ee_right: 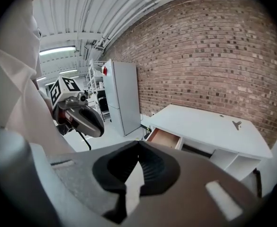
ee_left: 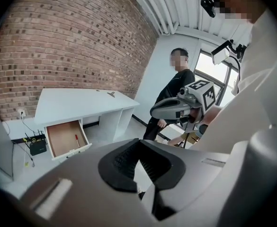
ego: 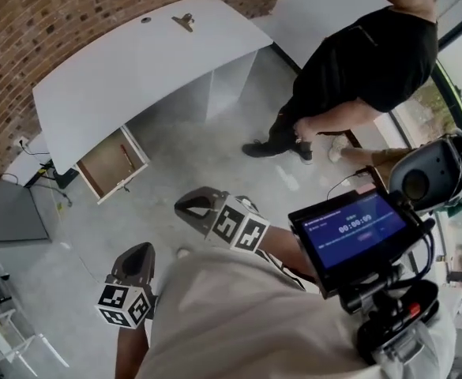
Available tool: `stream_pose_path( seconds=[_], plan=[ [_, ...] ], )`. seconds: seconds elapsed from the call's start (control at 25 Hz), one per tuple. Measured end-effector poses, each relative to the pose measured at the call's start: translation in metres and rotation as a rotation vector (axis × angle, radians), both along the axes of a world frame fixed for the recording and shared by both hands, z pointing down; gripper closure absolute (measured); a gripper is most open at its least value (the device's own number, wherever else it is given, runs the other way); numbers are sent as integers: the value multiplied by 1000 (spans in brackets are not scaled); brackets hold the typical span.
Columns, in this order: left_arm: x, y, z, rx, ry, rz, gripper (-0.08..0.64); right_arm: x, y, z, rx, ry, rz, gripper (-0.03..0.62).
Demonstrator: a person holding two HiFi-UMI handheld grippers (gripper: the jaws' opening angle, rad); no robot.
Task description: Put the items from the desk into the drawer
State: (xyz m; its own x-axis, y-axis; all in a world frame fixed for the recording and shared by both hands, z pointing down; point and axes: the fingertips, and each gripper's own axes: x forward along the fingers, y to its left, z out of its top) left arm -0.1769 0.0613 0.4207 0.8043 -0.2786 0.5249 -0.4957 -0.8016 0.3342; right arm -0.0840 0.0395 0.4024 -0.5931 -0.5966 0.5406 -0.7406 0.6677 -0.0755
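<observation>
A white desk (ego: 136,61) stands against the brick wall, far ahead of both grippers. On its top lie a metal binder clip (ego: 183,20) and a small round item (ego: 146,20). The wooden drawer (ego: 112,164) is pulled open, and a red pen (ee_left: 76,140) lies inside it. My left gripper (ego: 136,253) and right gripper (ego: 186,205) hang close to my body above the floor, both shut with nothing between the jaws. The left gripper view shows the desk (ee_left: 76,105), the drawer (ee_left: 65,138) and the clip (ee_left: 111,94); the right gripper view shows the desk (ee_right: 209,129) and the drawer (ee_right: 165,138).
A person in black (ego: 357,61) stands on the grey floor to the right of the desk. A tall grey cabinet (ee_right: 121,96) stands left of the desk. A router with cables (ee_left: 36,145) sits on the floor by the wall. A screen rig (ego: 357,227) hangs at my chest.
</observation>
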Motion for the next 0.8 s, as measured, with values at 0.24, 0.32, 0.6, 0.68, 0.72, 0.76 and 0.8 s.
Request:
stream_pose_path(
  seconds=[0.24,0.32,0.6,0.68,0.72,0.76,0.8],
  plan=[
    [0,9,-1,-6,15,12,552,-2,7,-8,9,37,-5,591],
    [-1,5,1,-11,20,14,552,-4,4,-8,10,43,-5,591],
    [6,1,4,-6,25,18,552,3,4,-7,14,50,5,591],
    [6,0,5,-8,28,15,552,4,4,-5,12,51,4,590],
    [6,0,5,-9,29,13,552,4,4,-5,12,52,3,590],
    [5,-1,6,-11,30,12,552,5,4,-4,11,53,3,590],
    [5,-1,6,-13,31,12,552,5,4,-3,10,54,4,591]
  ],
)
